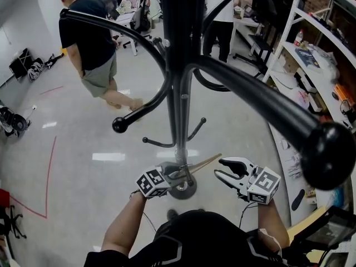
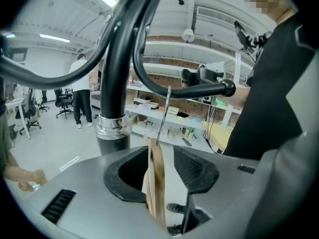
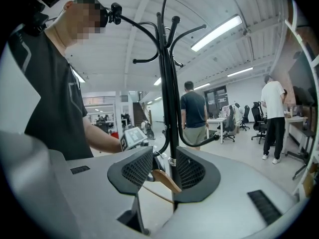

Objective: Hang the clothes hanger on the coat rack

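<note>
Wooden and standing on edge, the hanger (image 2: 155, 183) sits between the jaws of the left gripper (image 2: 162, 166). They are parted about halfway, and a gap shows on the hanger's right side, so we judge that nothing clamps it. Its wire hook (image 2: 164, 113) runs up to a low arm (image 2: 199, 90) of the rack (image 1: 181, 65). We think the arm bears it, which would explain the slack jaws, though we cannot see the hook's bend. Our left hand tips its gripper slightly downward beside the pole (image 2: 115, 73). The right gripper (image 1: 218, 168) is nearly level just to the right, its jaws wide and gripping nothing. The hanger's end lies at their tips, likely so we can steady any swing.
</note>
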Demonstrator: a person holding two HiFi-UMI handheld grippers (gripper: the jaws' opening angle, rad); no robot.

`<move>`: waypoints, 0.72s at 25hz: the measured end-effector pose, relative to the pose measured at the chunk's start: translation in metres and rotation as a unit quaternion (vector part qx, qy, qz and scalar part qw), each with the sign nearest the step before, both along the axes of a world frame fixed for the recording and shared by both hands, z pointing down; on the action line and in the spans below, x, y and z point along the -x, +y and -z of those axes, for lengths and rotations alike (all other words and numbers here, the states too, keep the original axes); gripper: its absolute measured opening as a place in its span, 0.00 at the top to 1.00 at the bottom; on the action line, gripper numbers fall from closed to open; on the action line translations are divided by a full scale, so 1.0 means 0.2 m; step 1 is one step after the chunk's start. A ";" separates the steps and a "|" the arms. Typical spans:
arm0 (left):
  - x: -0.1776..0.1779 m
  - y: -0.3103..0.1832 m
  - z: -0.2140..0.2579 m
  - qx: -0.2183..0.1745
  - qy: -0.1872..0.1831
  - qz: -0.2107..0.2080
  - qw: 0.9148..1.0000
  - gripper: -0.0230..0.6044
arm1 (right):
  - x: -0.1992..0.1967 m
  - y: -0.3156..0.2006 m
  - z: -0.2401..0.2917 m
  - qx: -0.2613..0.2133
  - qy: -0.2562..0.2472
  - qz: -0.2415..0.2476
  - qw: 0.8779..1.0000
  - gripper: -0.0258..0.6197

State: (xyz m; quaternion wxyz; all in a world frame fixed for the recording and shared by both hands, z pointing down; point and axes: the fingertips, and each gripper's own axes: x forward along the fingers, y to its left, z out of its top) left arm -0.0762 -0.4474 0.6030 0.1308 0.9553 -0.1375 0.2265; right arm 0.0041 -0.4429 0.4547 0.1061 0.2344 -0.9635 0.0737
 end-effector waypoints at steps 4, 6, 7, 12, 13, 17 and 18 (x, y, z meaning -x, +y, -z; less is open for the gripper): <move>0.08 0.00 0.09 -0.019 0.053 0.041 0.998 0.66 | 0.00 -0.01 0.03 -0.004 -0.013 0.000 1.000 0.75; 0.14 0.00 0.15 -0.036 0.069 0.066 0.995 0.65 | 0.00 -0.01 0.05 -0.010 -0.019 0.008 1.000 0.75; 0.18 0.00 0.19 -0.044 0.078 0.079 0.993 0.65 | 0.00 -0.02 0.06 -0.011 -0.020 0.007 1.000 0.75; 0.35 0.06 0.37 -0.084 0.110 0.133 0.981 0.65 | 0.00 -0.02 0.09 -0.015 -0.018 0.009 1.000 0.75; 0.36 0.08 0.38 -0.092 0.107 0.138 0.980 0.65 | 0.00 -0.01 0.09 -0.024 -0.017 0.016 0.999 0.75; 0.43 0.15 0.48 -0.099 0.158 0.193 0.963 0.68 | -0.03 0.01 0.13 -0.039 -0.042 0.037 0.998 0.75; 0.45 0.17 0.50 -0.098 0.169 0.204 0.959 0.72 | -0.03 0.01 0.14 -0.037 -0.049 0.040 0.997 0.75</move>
